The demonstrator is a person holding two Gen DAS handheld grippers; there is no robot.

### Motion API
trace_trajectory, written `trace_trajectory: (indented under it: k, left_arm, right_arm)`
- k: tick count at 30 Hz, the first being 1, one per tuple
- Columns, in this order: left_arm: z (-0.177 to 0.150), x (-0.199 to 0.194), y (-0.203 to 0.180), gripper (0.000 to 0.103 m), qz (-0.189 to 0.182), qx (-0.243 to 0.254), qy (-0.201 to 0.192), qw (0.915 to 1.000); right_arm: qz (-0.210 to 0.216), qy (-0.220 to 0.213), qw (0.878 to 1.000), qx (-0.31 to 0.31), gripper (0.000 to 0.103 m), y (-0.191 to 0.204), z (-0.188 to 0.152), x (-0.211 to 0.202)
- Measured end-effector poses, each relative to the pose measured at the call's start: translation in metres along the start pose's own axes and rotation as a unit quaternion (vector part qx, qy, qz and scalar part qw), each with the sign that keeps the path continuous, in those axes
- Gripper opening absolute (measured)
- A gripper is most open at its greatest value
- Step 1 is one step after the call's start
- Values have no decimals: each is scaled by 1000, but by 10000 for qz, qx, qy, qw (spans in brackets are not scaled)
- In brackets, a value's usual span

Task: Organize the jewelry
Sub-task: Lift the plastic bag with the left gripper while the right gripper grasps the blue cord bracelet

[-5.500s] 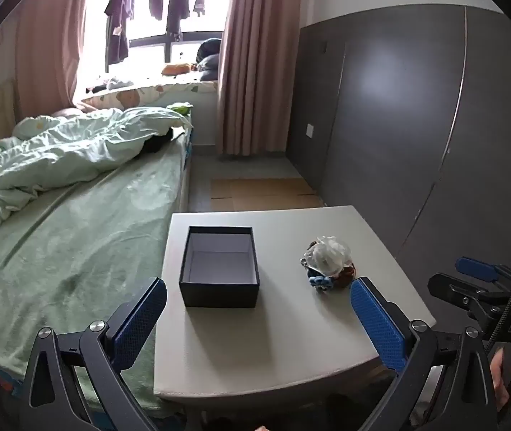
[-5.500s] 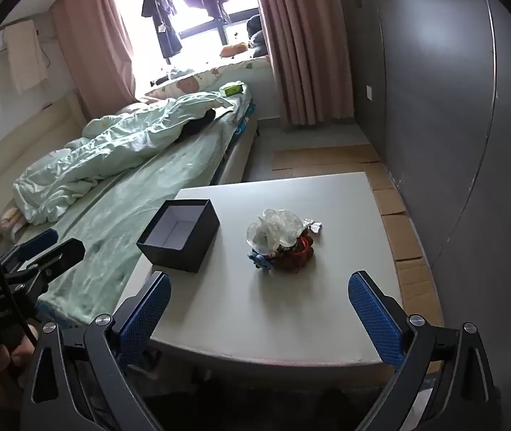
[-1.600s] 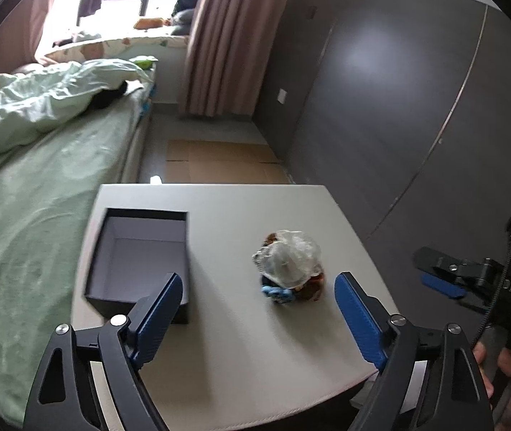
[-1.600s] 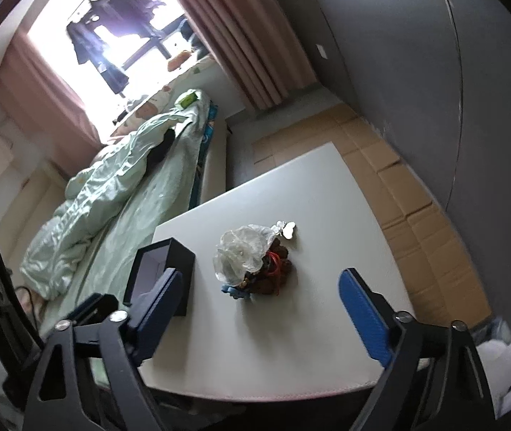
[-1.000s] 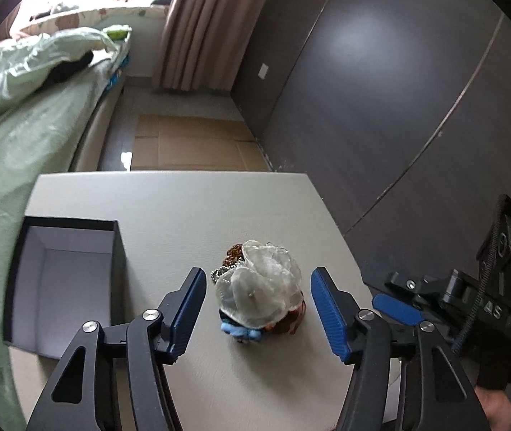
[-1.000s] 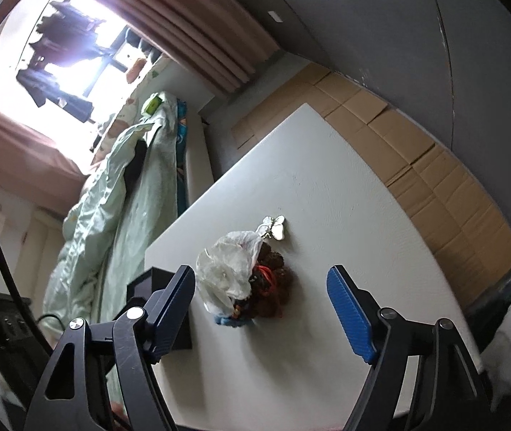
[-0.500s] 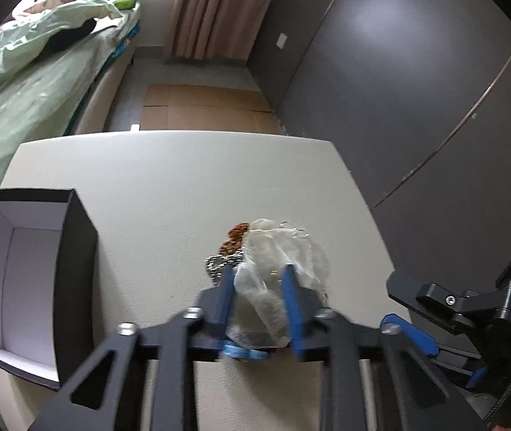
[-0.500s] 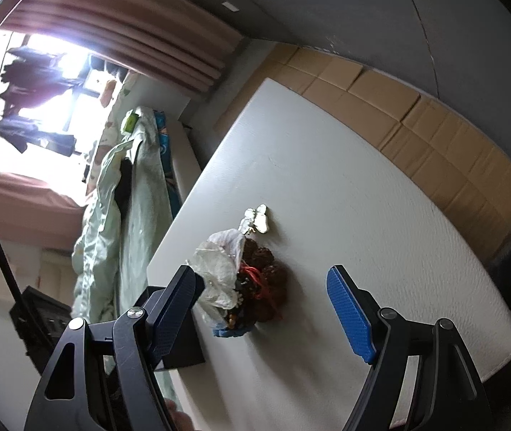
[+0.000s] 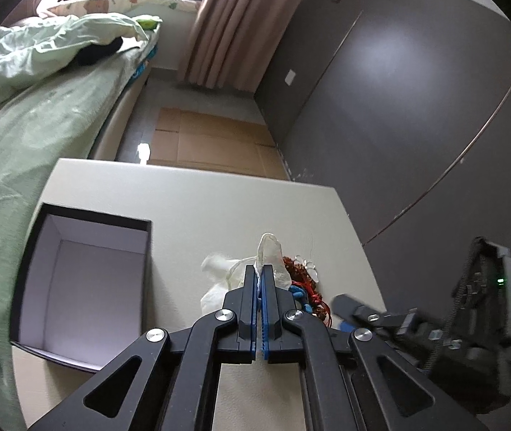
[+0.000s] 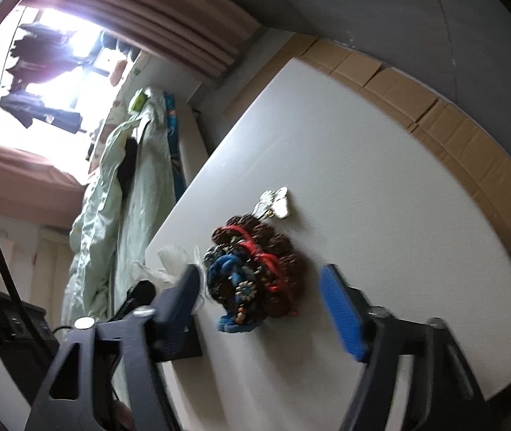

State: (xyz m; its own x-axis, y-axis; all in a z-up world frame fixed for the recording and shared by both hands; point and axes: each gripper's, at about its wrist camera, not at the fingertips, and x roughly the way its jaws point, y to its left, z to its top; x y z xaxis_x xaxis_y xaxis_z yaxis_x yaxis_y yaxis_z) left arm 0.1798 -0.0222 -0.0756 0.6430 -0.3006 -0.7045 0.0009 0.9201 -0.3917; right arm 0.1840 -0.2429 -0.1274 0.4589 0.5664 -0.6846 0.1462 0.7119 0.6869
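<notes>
Our left tongs [image 9: 259, 276] pinch the crumpled clear plastic bag [image 9: 271, 251] above the surface [image 9: 190, 197]; our right tongs [image 10: 260, 300] gape, tilted, around the beaded red-and-blue jewelry pile [image 10: 255, 273] lying there.

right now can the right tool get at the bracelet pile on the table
Probably yes. The right tool is open, its jaws either side of the bracelet pile. The left tool has pinched the plastic bag and drawn it off to the side, so nothing covers the bracelets.
</notes>
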Motion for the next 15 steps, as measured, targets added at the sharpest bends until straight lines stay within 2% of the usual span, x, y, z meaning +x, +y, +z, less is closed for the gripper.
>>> trace_trajectory:
  k: [4, 11, 13, 15]
  left_arm:
    - [-1, -12, 12, 1, 49, -93, -65, 9999]
    - [1, -33, 33, 1, -42, -338, -146, 9993]
    - [2, -37, 36, 1, -40, -330, -174, 9993]
    - [3, -39, 38, 1, -32, -319, -188, 9993]
  right_arm:
    - [-18, 171, 9997, -182, 43, 10, -4, 16]
    - [-467, 89, 9972, -575, 39, 25, -8, 28]
    - [-500, 229, 9966, -621, 25, 26, -9, 36]
    - [-535, 315, 9958, -671, 20, 26, -11, 41]
